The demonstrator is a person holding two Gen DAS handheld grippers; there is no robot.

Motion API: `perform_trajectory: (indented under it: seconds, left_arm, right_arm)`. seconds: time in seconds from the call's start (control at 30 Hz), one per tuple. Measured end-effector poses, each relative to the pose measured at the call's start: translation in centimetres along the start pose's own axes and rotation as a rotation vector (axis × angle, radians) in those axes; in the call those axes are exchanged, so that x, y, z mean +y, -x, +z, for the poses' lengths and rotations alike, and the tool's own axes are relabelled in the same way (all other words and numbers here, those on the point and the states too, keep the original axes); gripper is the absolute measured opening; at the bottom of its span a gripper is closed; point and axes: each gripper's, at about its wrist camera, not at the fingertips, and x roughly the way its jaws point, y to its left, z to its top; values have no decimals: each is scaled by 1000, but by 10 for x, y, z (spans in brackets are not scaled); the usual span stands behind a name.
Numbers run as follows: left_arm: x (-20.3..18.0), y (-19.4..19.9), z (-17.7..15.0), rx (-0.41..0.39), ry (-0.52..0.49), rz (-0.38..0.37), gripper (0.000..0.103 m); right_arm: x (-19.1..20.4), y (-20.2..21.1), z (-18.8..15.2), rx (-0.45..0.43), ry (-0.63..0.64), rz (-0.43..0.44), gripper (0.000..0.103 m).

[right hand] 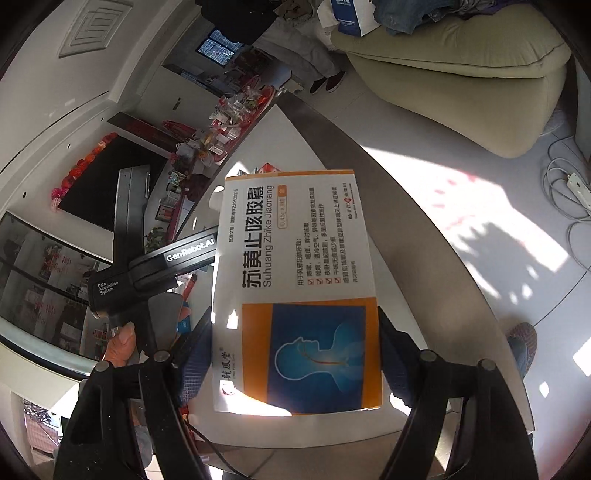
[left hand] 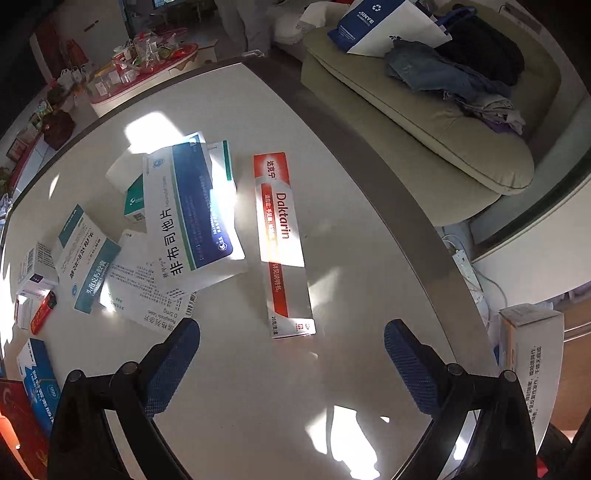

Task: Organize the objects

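Observation:
Several medicine boxes lie on the white table (left hand: 351, 229): a red and white Daktarin box (left hand: 282, 243), a large blue and white box (left hand: 192, 214) leaning on others, a teal box (left hand: 88, 266) and a red lighter (left hand: 43, 310). My left gripper (left hand: 291, 332) hangs open above the table, its blue pads apart just before the near end of the Daktarin box. My right gripper (right hand: 295, 343) is shut on an orange and white Suhuang Zhike box (right hand: 295, 280), held by its long sides above the table edge. A hand (right hand: 120, 347) holds the left gripper's black handle (right hand: 155, 266) to its left.
A beige sofa (left hand: 424, 122) with clothes (left hand: 443, 70) and a paper bag (left hand: 384, 26) stands beyond the table's grey rim (left hand: 391, 192). A cluttered red tray (left hand: 147, 59) is at the far left. A power strip (right hand: 578, 188) with cables lies on the floor.

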Motion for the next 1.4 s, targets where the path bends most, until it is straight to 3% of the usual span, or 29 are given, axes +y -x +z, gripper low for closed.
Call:
perform_trajectory:
  seconds: [0.13,0.23,0.33,0.37,0.4,0.57,0.73,0.87,1.13,1.27,1.4]
  left_arm:
    - [-13,-19,8,13,49,33,99]
    - [-14,-35,12,55,100,39,85]
    - [-18,-30,17,-6,99,45,57]
    - [-18,-29,18,-16,94,29,35]
    - [-17,-28,19,-16,100,-10,26]
    - [-5,-11,3,-101,111,-147,26]
    - [16,37,-26,-205,86,-212,26]
    - [38,81,-73,-254,76,-208,26]
    - [107,147,-204,-341,286,-164,26]
    - [124,169,-242,-395,313,-98,26]
    - [143,180,-262,-441,349,-108,26]
  right_arm:
    - [-15,9,-1,-12,-29,5,78]
    - [-18,12,-2,-20,-34,19,78]
    - [-19,14,-2,-25,-26,26,78]
    - [-20,14,-1,-26,-24,29,78]
    - [-19,14,-1,-27,-25,33,78]
    - [-22,14,-3,-31,-39,47,78]
    - [-20,8,-7,-23,-43,59,78]
    - [-7,4,-12,-14,-7,88,78]
    - [49,-37,-51,108,69,147,78]
    - [81,-54,-78,164,124,145,78]
    - [99,-66,-97,208,158,125,78]
